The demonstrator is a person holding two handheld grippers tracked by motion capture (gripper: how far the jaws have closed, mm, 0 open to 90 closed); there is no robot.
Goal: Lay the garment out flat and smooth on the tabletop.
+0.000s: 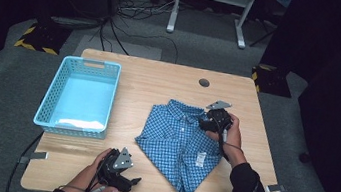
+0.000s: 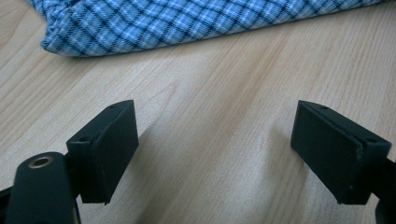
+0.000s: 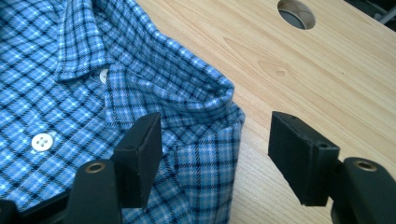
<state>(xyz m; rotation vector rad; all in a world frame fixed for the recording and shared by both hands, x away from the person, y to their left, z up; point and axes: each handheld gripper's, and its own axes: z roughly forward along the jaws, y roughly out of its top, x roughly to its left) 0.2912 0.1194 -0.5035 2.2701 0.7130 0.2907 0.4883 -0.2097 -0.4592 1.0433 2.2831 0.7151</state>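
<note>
Flanking the folded checked shirt (image 1: 179, 143), our left gripper (image 2: 212, 149) and right gripper (image 3: 215, 151) held fingers released; its white label (image 1: 200, 159) was unreadable.

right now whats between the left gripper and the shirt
Nothing but bare wooden table. The left gripper view shows plain wood running from the open left gripper up to the folded shirt's edge; the high view shows the same gap.

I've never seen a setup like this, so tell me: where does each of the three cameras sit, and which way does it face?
High view: above the table's near side, looking forward and down; forearms, left gripper, right gripper, basket.
Left gripper view: rides the left gripper, low over bare table; open jaws.
Right gripper view: rides the right gripper; open jaws straddle the collar's edge.
All three share the shirt.
</note>
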